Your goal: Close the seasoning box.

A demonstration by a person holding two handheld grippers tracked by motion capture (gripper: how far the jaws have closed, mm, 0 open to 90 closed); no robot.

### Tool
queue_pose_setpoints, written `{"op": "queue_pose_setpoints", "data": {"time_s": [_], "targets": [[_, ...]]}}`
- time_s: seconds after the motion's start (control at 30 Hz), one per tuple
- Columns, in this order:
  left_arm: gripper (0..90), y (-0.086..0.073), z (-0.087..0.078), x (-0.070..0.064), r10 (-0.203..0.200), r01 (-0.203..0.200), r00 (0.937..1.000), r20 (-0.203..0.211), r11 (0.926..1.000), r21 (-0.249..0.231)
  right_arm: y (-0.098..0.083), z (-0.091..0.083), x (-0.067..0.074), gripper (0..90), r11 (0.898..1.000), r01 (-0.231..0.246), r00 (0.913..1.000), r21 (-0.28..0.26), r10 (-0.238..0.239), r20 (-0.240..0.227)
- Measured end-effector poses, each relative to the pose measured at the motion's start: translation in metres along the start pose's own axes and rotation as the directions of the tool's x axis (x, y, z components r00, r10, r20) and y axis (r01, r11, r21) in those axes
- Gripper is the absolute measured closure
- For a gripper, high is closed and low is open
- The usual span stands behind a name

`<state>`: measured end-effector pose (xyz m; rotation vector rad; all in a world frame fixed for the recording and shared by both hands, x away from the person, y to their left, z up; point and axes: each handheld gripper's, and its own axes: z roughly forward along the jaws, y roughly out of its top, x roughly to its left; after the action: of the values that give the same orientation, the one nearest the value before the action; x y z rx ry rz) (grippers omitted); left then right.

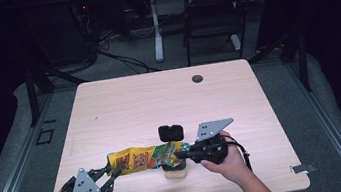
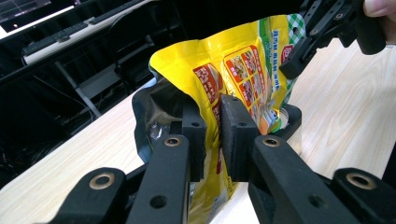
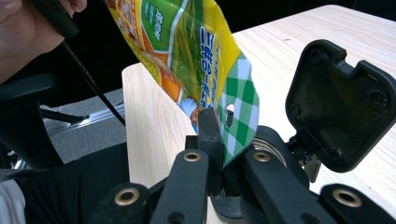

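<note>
My left gripper [image 1: 113, 172] and right gripper [image 1: 182, 152] each pinch an end of the yellow pouch [image 1: 142, 158], stretched above the open-lidded jar [image 1: 174, 168]; my right gripper view reveals the lid's [image 3: 341, 105] underside.

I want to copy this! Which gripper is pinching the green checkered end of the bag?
The right gripper: its fingers clamp the bag's checkered end above the jar. The left gripper grips the yellow end.

Snack pouch [image 1: 139, 159] stretched level over table [image 1: 124, 107] near edge, left gripper [image 1: 111, 172] at left end, right gripper [image 1: 182, 152] at right end above open-lidded container [image 1: 175, 168].
</note>
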<state>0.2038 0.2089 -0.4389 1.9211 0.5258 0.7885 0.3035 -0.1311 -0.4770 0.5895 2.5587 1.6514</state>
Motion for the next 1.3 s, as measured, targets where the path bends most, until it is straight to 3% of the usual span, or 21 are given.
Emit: {"op": "queue_pose_setpoints", "data": {"time_s": [0.83,1.3], "targets": [[81.7,0.008,0.009,-0.003,0.026,-0.026,0.9996,0.005,0.9996,0.011,-0.005,-0.004,-0.01,85.9,0.999,-0.03,0.999,-0.017,0.031,0.033],[81.7,0.007,0.009,-0.002,0.014,-0.014,0.9999,0.006,0.9999,0.008,-0.007,-0.006,-0.013,84.9,0.999,-0.029,0.9988,-0.015,0.03,0.038]]}}
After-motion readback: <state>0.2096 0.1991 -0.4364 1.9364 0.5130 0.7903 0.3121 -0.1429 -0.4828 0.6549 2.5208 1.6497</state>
